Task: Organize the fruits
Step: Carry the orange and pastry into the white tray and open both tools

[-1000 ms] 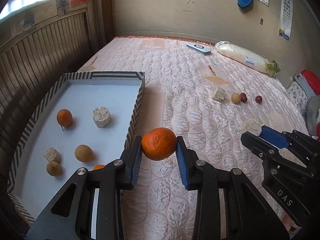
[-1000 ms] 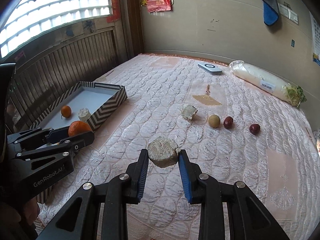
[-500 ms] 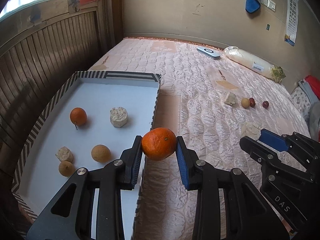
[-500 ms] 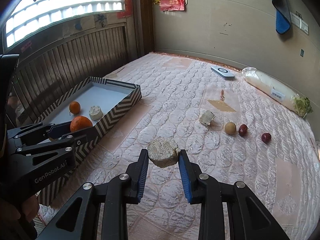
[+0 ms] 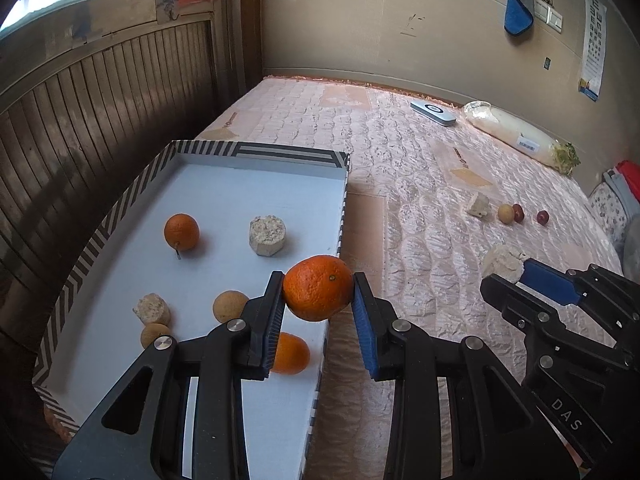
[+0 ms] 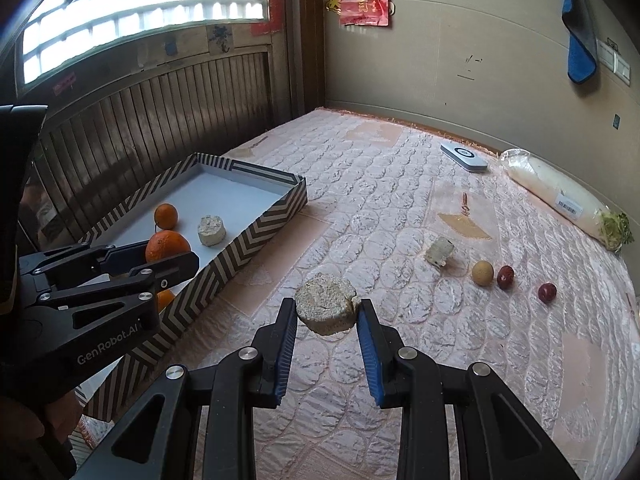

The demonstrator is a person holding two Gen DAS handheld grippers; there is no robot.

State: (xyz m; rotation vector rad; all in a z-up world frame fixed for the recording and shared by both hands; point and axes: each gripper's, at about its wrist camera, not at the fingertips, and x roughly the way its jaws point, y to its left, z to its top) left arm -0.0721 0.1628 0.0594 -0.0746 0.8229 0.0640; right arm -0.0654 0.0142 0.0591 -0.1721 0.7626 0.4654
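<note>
My left gripper (image 5: 319, 294) is shut on an orange (image 5: 319, 293) and holds it above the right rim of the striped tray (image 5: 342, 216). The tray holds another orange (image 5: 181, 231), a pale cut chunk (image 5: 267, 235), a tan round fruit (image 5: 231, 305) and several more pieces. My right gripper (image 6: 327, 312) is shut on a pale round chunk (image 6: 326, 307) above the quilted bed, right of the tray (image 6: 264, 224). On the bed lie a small pale chunk (image 6: 439, 251), a tan fruit (image 6: 482, 272) and two red fruits (image 6: 505, 277).
A wooden slat wall runs along the tray's left side. At the far end of the bed lie a white remote-like device (image 6: 464, 156) and a bagged white radish (image 6: 560, 200). The right gripper shows at the right of the left wrist view (image 5: 516, 270).
Both grippers have moved left toward the tray with their loads. The orange now hangs over the tray's right rim; before it was over the bed beside the tray.
</note>
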